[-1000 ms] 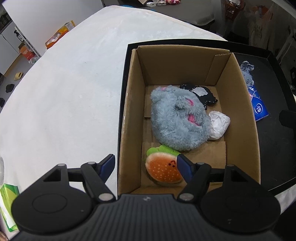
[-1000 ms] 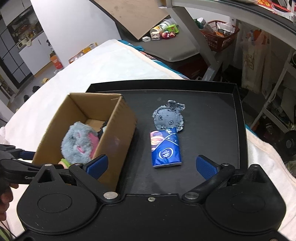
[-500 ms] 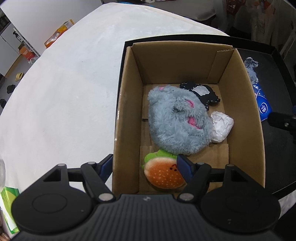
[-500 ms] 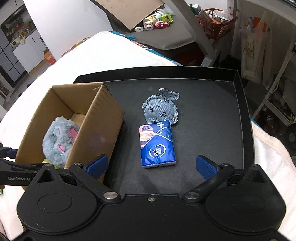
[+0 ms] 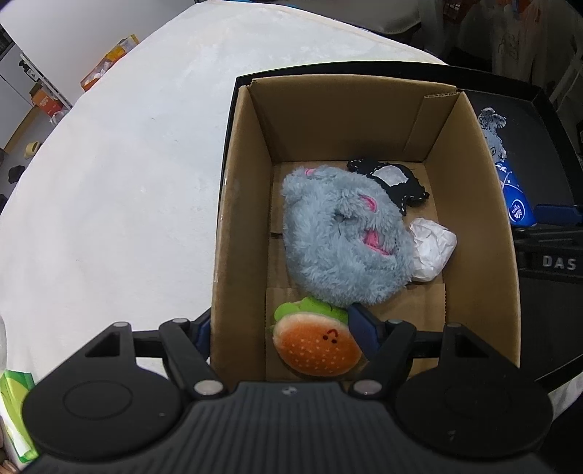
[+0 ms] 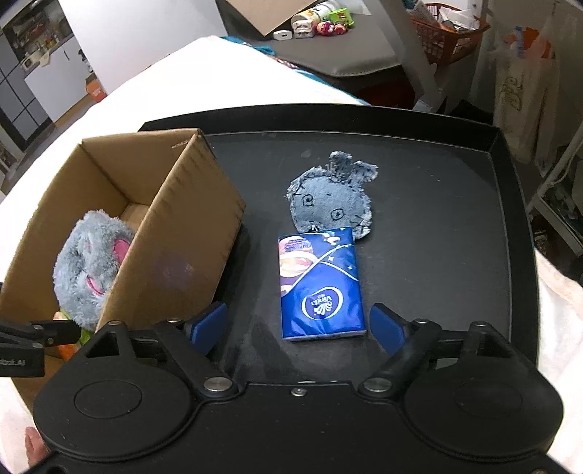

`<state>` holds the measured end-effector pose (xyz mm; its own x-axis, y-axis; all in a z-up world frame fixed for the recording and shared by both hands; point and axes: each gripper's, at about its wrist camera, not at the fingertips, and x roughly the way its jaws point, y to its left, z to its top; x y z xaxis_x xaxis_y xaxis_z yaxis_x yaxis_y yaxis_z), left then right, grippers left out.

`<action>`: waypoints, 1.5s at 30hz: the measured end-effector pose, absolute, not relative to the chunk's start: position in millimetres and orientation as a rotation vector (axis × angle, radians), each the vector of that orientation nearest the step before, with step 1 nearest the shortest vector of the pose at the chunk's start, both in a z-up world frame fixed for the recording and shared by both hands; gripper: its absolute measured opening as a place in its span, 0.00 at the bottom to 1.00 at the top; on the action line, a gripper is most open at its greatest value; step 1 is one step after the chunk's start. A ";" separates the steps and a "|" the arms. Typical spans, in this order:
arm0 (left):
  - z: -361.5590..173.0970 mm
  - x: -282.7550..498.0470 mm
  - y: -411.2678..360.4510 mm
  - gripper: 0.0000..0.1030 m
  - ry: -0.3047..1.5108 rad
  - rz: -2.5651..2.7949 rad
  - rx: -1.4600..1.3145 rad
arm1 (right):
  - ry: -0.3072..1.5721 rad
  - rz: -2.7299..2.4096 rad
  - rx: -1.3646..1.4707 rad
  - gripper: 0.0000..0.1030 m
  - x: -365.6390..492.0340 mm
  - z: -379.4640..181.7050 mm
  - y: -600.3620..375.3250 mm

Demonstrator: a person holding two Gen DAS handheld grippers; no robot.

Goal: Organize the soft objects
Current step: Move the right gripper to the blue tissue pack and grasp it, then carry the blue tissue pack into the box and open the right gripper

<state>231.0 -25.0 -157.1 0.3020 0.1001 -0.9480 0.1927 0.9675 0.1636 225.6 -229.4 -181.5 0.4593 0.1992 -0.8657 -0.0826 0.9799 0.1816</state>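
An open cardboard box (image 5: 240, 226) holds a fluffy grey plush (image 5: 339, 240), a burger plush (image 5: 317, 346), a black patch (image 5: 397, 178) and crumpled white paper (image 5: 431, 248). My left gripper (image 5: 280, 328) is open. Its fingers straddle the box's near left wall, with the burger plush beside the inner finger. On the black tray (image 6: 473, 182) lie a blue tissue pack (image 6: 320, 284) and a flat grey plush face (image 6: 329, 198). My right gripper (image 6: 297, 326) hangs low over the pack's near end. Its jaws are closing, and the pads are clear of the pack on both sides.
The tray and the box (image 6: 189, 233) sit on a white cloth-covered table (image 5: 109, 182). A green packet (image 5: 11, 401) lies at the table's near left edge. Beyond the table stand a grey shelf with small items (image 6: 320, 25) and an orange basket (image 6: 448, 22).
My right gripper has sunk toward the tissue pack and its jaws have narrowed. In the left wrist view the box sits slightly nearer, and the right gripper's finger has come in at the right edge.
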 end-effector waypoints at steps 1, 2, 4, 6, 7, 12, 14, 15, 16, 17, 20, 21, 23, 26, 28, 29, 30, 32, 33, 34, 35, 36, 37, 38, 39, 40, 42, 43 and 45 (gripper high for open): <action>-157.5 231.2 -25.0 0.72 1.269 -0.063 0.267 | 1.080 0.173 0.120 0.79 226.2 -182.4 -228.7; -157.8 231.3 -24.8 0.72 1.270 -0.064 0.265 | 1.081 0.167 0.120 0.78 226.5 -182.6 -228.6; -158.5 231.1 -25.0 0.73 1.270 -0.066 0.265 | 1.084 0.160 0.122 0.77 228.0 -184.0 -228.9; -158.8 231.1 -24.7 0.73 1.270 -0.069 0.264 | 1.085 0.156 0.116 0.76 229.0 -185.0 -227.6; -158.9 231.3 -24.2 0.73 1.271 -0.069 0.263 | 1.083 0.155 0.108 0.75 229.2 -184.9 -226.4; -158.8 232.0 -22.3 0.73 1.272 -0.069 0.253 | 1.085 0.147 0.092 0.70 237.5 -189.8 -224.7; -158.2 231.7 -21.6 0.73 1.270 -0.071 0.252 | 1.096 0.140 0.076 0.62 240.1 -194.7 -224.1; -157.9 231.5 -20.8 0.73 1.270 -0.071 0.250 | 1.086 0.135 0.054 0.50 239.5 -194.5 -222.4; -157.5 231.5 -20.6 0.73 1.270 -0.072 0.249 | 1.083 0.134 0.023 0.48 239.2 -193.4 -220.2; -157.3 231.6 -20.4 0.73 1.270 -0.071 0.249 | 1.091 0.143 0.018 0.48 239.0 -192.8 -219.6; -155.0 232.0 -19.9 0.73 1.264 -0.070 0.244 | 1.098 0.156 0.035 0.48 235.1 -189.0 -222.3; -154.1 232.1 -19.9 0.73 1.261 -0.070 0.243 | 1.095 0.152 0.025 0.48 233.1 -186.9 -222.8; -152.3 231.9 -20.2 0.73 1.254 -0.071 0.243 | 1.092 0.150 0.022 0.48 229.0 -181.8 -226.0; -149.8 229.8 -19.6 0.73 1.248 -0.074 0.239 | 1.082 0.151 0.029 0.48 221.9 -171.7 -229.9; -148.1 227.5 -18.7 0.73 1.246 -0.076 0.237 | 1.078 0.150 0.037 0.48 216.5 -165.1 -232.2; -147.2 226.3 -18.0 0.73 1.246 -0.077 0.235 | 1.074 0.150 0.041 0.48 215.5 -162.2 -233.1; -146.6 225.5 -17.6 0.73 1.245 -0.077 0.233 | 1.069 0.150 0.044 0.48 213.4 -158.8 -233.8; -144.7 224.0 -16.5 0.73 1.242 -0.077 0.228 | 1.057 0.147 0.050 0.48 209.9 -151.3 -235.0; -143.6 223.2 -16.1 0.73 1.240 -0.078 0.226 | 1.052 0.146 0.053 0.48 210.0 -148.7 -236.5; -142.2 222.3 -16.0 0.73 1.236 -0.079 0.225 | 1.046 0.146 0.058 0.48 207.7 -144.4 -236.7; -140.8 221.1 -15.9 0.73 1.232 -0.080 0.223 | 1.041 0.147 0.060 0.48 209.5 -141.9 -237.6; -139.7 220.2 -15.6 0.73 1.228 -0.081 0.222 | 1.035 0.148 0.060 0.48 209.3 -139.1 -237.5; -138.5 219.0 -15.3 0.73 1.225 -0.084 0.220 | 1.028 0.149 0.059 0.48 207.5 -134.9 -236.7; -137.5 217.9 -14.8 0.73 1.222 -0.087 0.219 | 1.022 0.150 0.059 0.48 207.1 -132.2 -237.3; -136.4 216.7 -14.2 0.73 1.220 -0.089 0.219 | 1.016 0.150 0.059 0.48 206.6 -128.6 -236.9; -135.3 215.5 -13.7 0.73 1.218 -0.090 0.217 | 1.011 0.148 0.057 0.48 206.0 -124.7 -236.2; -132.8 213.2 -11.6 0.73 1.213 -0.093 0.211 | 1.001 0.142 0.056 0.48 205.1 -117.2 -234.9; -131.6 212.4 -10.6 0.73 1.210 -0.094 0.207 | 0.993 0.144 0.059 0.48 203.8 -112.1 -234.4; -128.6 210.2 -8.0 0.73 1.205 -0.097 0.199 | 0.981 0.154 0.069 0.48 202.3 -102.3 -233.4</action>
<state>210.2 -8.0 -128.6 0.3562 0.0313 -0.9339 0.1803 0.9784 0.1015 202.3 -233.4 -102.3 0.5465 0.1611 -0.8218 -0.0989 0.9869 0.1277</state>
